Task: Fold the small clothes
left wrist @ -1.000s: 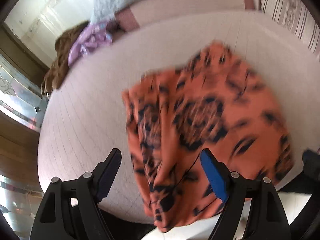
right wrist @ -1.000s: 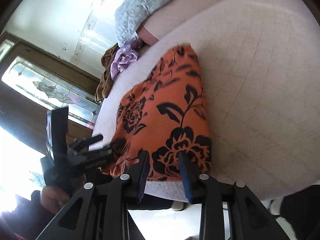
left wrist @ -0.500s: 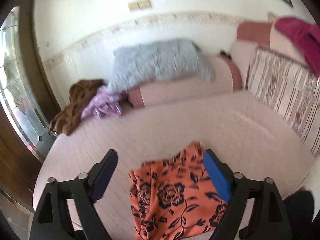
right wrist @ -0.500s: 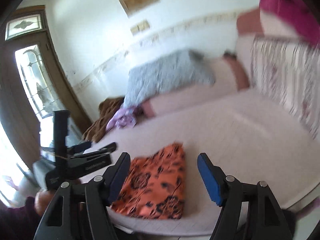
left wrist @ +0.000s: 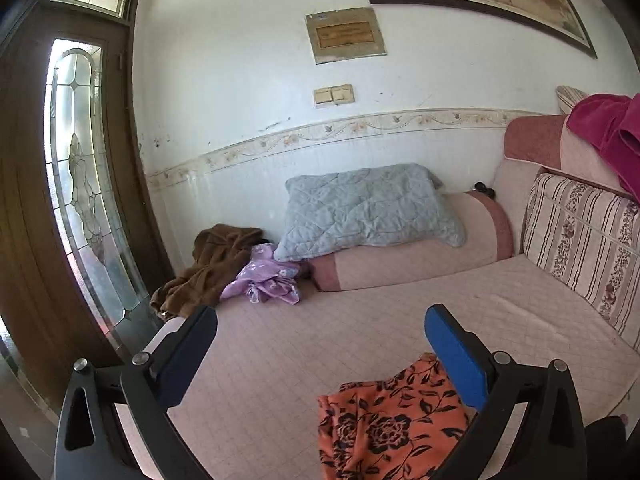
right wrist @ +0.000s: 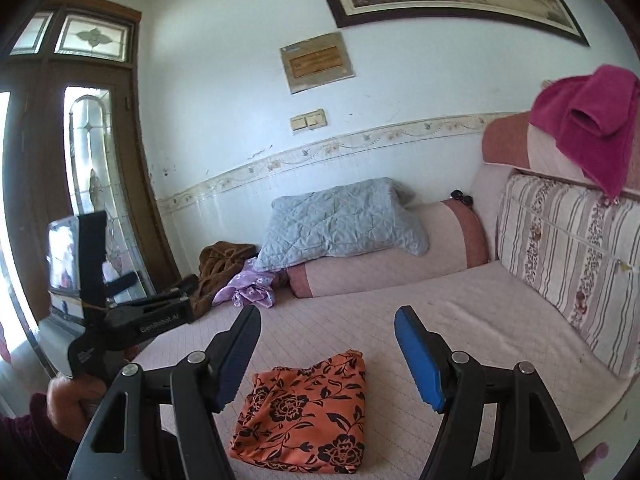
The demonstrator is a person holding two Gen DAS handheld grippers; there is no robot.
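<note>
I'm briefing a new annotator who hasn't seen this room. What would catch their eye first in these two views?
First the orange floral garment, lying folded near the front edge of the pink sofa, with both open grippers, left gripper and right gripper, held above it. Next the magenta cloth draped over the backrest at right. Then the grey pillow at the far end, beside a purple and a brown garment.

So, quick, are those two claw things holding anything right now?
Left hand-held gripper: open, holding nothing.
Right hand-held gripper: open, holding nothing; the orange floral cloth lies on the sofa.
</note>
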